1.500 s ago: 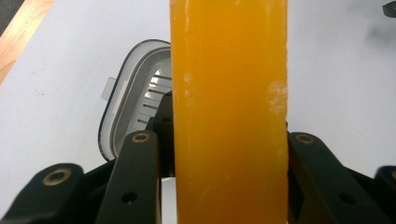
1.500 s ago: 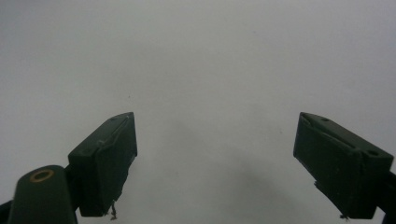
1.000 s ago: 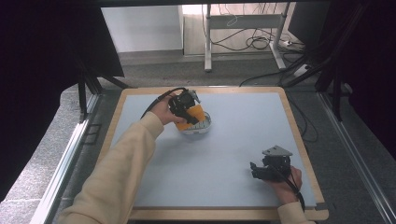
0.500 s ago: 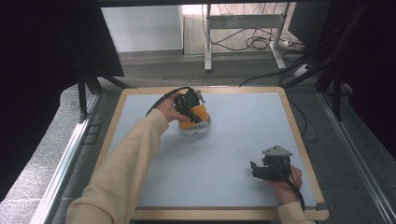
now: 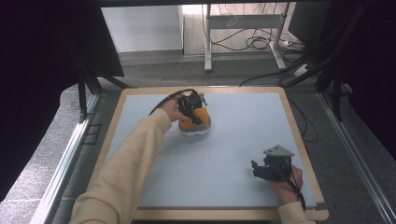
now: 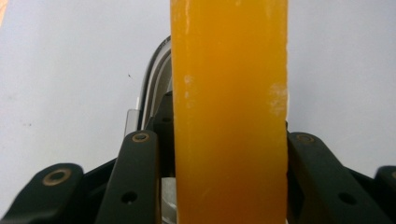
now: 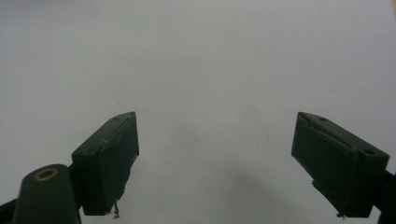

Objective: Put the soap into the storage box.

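My left gripper (image 5: 195, 111) is shut on an orange block (image 5: 201, 116) and holds it upright in or just over a white bowl (image 5: 196, 131) at the back middle of the mat. In the left gripper view the orange block (image 6: 229, 116) stands between both jaws, with the bowl's rim (image 6: 152, 88) curving behind it. Whether the block touches the bowl I cannot tell. My right gripper (image 5: 256, 169) rests near the front right of the mat. Its jaws stand wide apart in the right gripper view (image 7: 215, 154), with bare mat between them.
The pale blue mat (image 5: 243, 126) has a wooden border (image 5: 299, 140) all round. Beyond the far edge stand a table leg (image 5: 207, 37) and loose cables (image 5: 261, 42) on the floor. A black cable (image 5: 168, 99) trails from the left gripper.
My left gripper has sunk a little with the orange block, closer into the bowl. The right gripper has stayed where it was.
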`<state>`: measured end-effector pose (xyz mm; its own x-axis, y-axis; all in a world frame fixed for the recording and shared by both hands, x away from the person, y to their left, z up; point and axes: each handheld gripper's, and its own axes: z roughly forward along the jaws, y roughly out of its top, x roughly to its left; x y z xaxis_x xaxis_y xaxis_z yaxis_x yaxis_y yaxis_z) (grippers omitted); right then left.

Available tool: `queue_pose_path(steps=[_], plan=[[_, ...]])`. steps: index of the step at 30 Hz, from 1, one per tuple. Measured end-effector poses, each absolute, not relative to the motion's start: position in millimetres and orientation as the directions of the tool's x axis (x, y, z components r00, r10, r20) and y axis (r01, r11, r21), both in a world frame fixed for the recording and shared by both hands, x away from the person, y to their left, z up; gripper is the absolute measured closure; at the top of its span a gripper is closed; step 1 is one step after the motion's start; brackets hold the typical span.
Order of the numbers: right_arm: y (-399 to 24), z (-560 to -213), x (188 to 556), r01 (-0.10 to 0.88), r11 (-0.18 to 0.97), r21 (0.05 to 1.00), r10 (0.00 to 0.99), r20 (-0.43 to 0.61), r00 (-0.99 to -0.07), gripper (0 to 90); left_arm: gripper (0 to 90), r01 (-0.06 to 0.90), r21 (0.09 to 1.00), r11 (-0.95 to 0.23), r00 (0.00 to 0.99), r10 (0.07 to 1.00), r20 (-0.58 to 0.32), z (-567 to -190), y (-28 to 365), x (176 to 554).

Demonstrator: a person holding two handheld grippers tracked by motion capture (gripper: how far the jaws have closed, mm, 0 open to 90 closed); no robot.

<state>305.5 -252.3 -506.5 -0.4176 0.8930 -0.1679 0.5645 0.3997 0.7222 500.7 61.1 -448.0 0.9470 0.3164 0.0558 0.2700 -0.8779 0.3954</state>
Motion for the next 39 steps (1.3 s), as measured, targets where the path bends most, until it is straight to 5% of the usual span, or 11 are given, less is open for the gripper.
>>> queue_pose_path(steps=[11, 26, 39], plan=[[-252.4, -507.3, 306.0, 0.57, 0.401, 0.717, 0.893, -0.167, -0.419, 15.4, 61.4, 0.253, 0.397, -0.882, 0.949, 0.306, 0.073, -457.5, 58.6, 501.6], [-249.6, -508.0, 305.4, 0.562, 0.412, 0.717, 0.884, -0.167, -0.436, 15.3, 20.9, 0.324, 0.436, -0.839, 0.893, 0.423, 0.15, -435.5, 66.4, 491.2], [-245.6, -508.9, 305.1, 0.557, 0.423, 0.714, 0.877, -0.17, -0.448, 15.1, 13.9, 0.344, 0.583, -0.736, 0.848, 0.51, 0.144, -412.5, 90.2, 451.7]])
